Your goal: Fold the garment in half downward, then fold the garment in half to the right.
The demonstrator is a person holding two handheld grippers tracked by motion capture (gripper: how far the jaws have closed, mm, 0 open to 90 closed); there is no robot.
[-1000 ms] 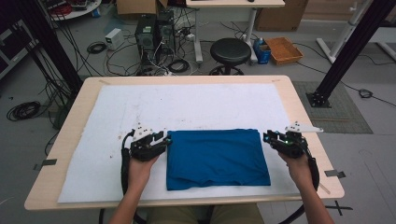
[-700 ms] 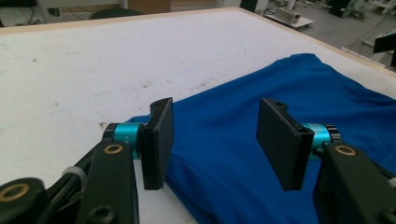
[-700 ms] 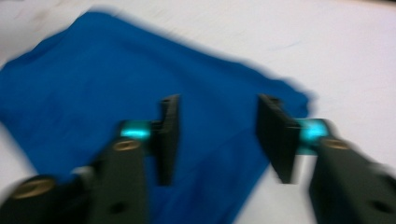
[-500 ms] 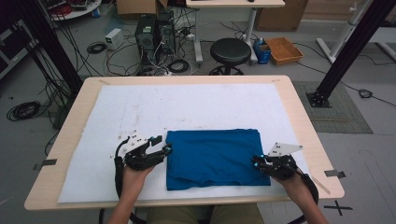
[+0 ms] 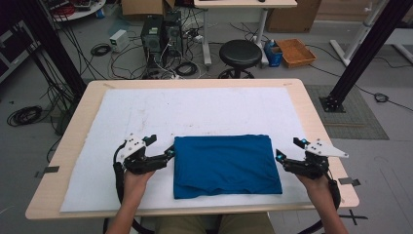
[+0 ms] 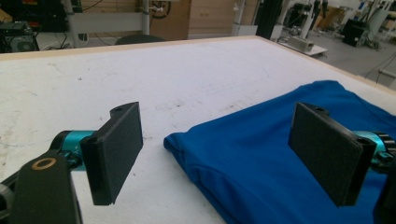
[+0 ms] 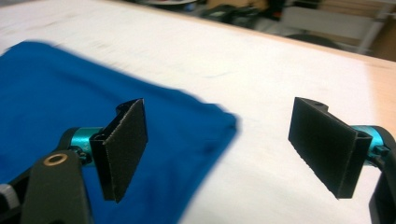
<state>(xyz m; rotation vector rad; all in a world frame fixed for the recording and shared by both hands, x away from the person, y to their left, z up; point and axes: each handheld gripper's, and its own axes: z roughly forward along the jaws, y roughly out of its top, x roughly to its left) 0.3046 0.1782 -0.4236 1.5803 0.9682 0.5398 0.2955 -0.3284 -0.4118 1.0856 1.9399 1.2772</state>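
item: folded blue cloth (image 5: 226, 165), a neat rectangle lying flat on the white mat (image 5: 195, 109) of the wooden table (image 5: 311, 117), directly between the two tools. left gripper (image 5: 163, 155): jaws have just been opening and stand spread, nothing between them; the cloth's near corner (image 6: 175, 142) lies just ahead of and between its pads, apart from both. right gripper (image 5: 285, 157): jaws likewise just opened and spread wide, nothing pinched; the cloth's corner (image 7: 224, 123) sits ahead of its inner pad, bare mat under the outer one. condition: fold appears tidy, edges roughly square. handling note, as a judgement: both tools seem to have let go after a fold, so the good move is to draw each one straight outward from its edge, low but not dragging, so no pad snags the top layer; if another fold is meant, re-grip at matching corners, both layers together, and lift evenly.
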